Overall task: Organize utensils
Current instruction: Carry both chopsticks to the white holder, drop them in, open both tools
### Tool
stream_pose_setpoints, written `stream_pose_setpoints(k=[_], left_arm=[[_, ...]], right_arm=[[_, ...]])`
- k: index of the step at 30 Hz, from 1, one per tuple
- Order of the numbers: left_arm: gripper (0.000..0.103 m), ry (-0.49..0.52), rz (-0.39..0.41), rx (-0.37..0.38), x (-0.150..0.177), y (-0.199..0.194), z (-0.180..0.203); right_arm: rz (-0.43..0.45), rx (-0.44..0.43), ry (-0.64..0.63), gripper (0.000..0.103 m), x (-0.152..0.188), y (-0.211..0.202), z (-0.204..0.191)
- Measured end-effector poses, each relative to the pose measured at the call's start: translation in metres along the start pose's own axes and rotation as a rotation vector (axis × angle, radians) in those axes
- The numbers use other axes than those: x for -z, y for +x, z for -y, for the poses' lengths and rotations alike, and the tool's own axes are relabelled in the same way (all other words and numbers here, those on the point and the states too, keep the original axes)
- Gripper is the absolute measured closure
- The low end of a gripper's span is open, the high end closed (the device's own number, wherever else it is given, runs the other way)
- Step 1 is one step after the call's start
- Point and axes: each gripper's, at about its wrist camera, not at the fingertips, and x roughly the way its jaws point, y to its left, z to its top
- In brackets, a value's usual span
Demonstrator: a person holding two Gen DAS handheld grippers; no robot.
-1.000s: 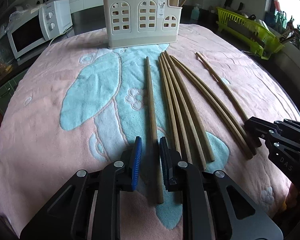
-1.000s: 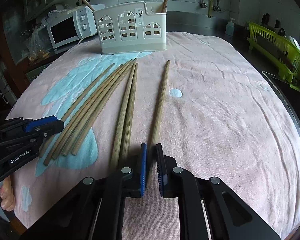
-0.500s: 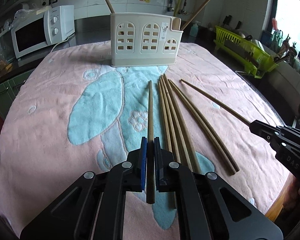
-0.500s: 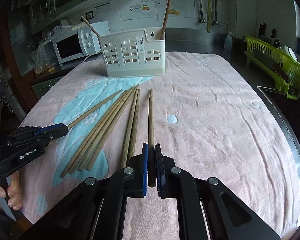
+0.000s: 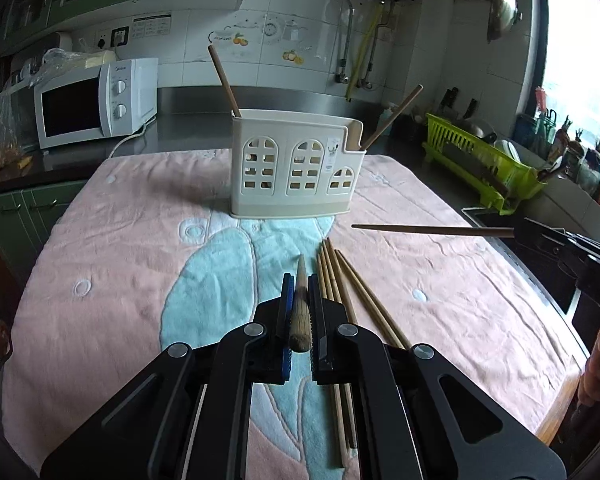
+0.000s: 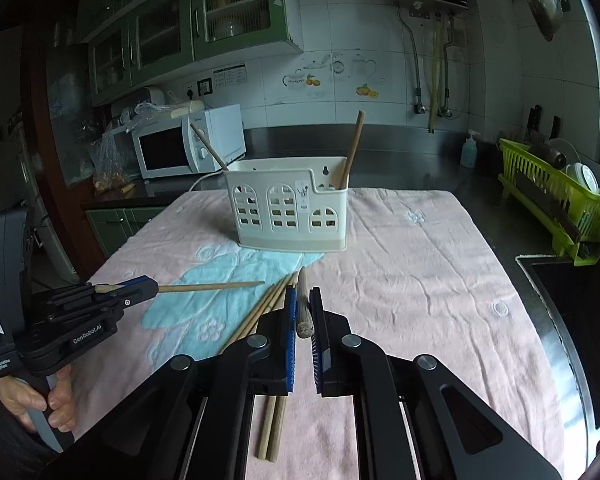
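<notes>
My left gripper (image 5: 300, 292) is shut on a wooden chopstick (image 5: 300, 312) and holds it above the towel, pointing at the cream utensil holder (image 5: 296, 172). My right gripper (image 6: 303, 300) is shut on another chopstick (image 6: 302, 304), also lifted. Each held stick shows from the other view: the right one (image 5: 432, 231), the left one (image 6: 212, 287). Several chopsticks (image 5: 340, 288) lie on the towel; they also show in the right wrist view (image 6: 268, 304). Two chopsticks stand in the holder (image 6: 290, 212), one at each end.
A pink and blue towel (image 5: 120, 260) covers the table. A white microwave (image 5: 92, 102) stands at the back left. A green dish rack (image 5: 484, 164) sits at the right, beside a dark sink edge (image 6: 564, 320).
Both grippers have risen from the towel with a chopstick shut in each. The sticks now point level toward the holder.
</notes>
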Motion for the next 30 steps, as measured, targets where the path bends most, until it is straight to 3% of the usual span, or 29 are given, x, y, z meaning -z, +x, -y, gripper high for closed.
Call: stream_pose_setpoints(k=[14,20,30], left_arm=[[0.098,0.041,0.075,0.009,-0.081,-0.012,-0.004],[0.098,0.071,0.152,0.003,-0.125,-0.029,0.000],[0.098,0.080,0.305,-0.067,-0.213,-0.034,0.003]], right_arm=[[0.033,-0.061,-0.118,0.096,-0.105,-0.001,0.017],[0.031,-0.049,-0.134,0.096,-0.149,0.003,0.031],[-0.080,-0.026,-0.159,0.096,-0.194,0.054,0.041]])
